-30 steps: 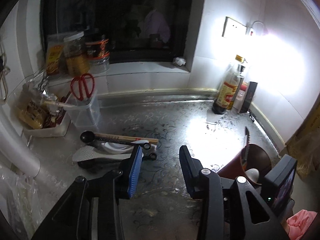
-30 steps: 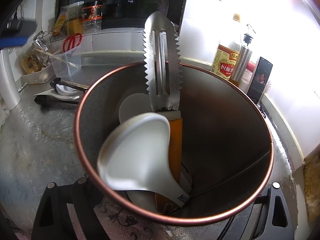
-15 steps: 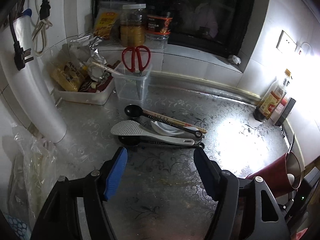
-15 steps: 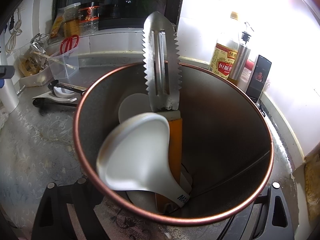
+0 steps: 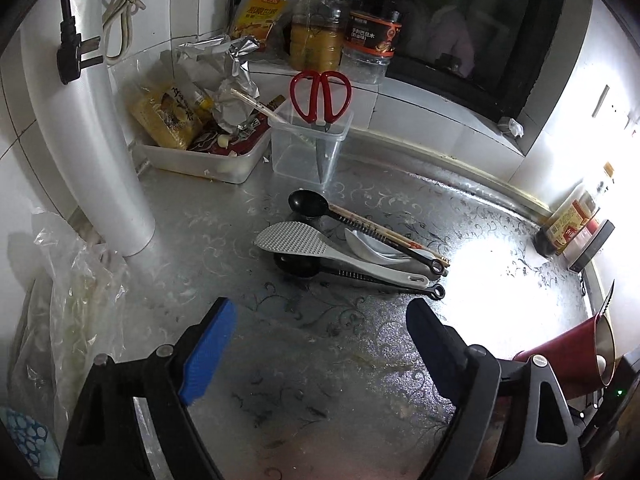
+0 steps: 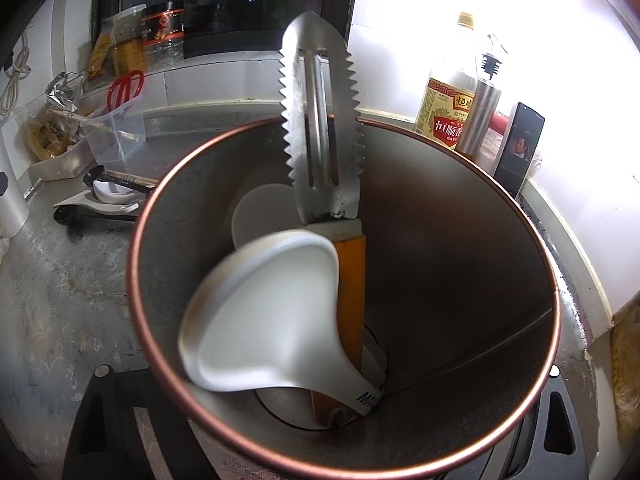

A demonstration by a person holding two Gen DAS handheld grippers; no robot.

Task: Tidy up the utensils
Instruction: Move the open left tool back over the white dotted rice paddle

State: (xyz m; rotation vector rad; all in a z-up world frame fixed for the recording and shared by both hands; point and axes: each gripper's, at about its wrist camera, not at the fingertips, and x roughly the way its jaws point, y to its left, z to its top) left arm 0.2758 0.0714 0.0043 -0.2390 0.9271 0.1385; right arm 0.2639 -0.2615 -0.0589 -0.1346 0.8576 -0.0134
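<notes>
Lying in a loose heap near the middle of the countertop (image 5: 208, 248), the remaining utensils wait together: a grey rice paddle (image 5: 304, 242) on top, a black spoon (image 5: 308, 202) behind it toward the back wall, a second black spoon (image 5: 298, 266) under the paddle's near side, a white soup spoon (image 5: 370, 246) tucked between them, and a pair of chopsticks (image 5: 384, 230) running along the back of the pile. The left gripper (image 5: 320, 336) hangs over bare counter just in front of this heap; its jaws have just been opening and now stand wide apart, with nothing between the blue pads (image 5: 208, 348).

The right gripper (image 6: 320, 412) is clamped on the sides of a copper-rimmed holder (image 6: 460, 240), which sits at the countertop's right end (in the left wrist view it shows as a red cylinder at the right margin). Inside the holder stand a serrated metal peeler (image 6: 320, 120) with an orange handle, a white ladle-shaped spoon (image 6: 264, 312) leaning toward the near rim, and another pale round utensil behind them.

Along the back edge of the counter sit a clear plastic box (image 5: 308, 152) holding red-handled scissors (image 5: 320, 96), a white tray (image 5: 200, 156) of food packets in the back left corner, and a sauce bottle (image 6: 448, 92) toward the right.
</notes>
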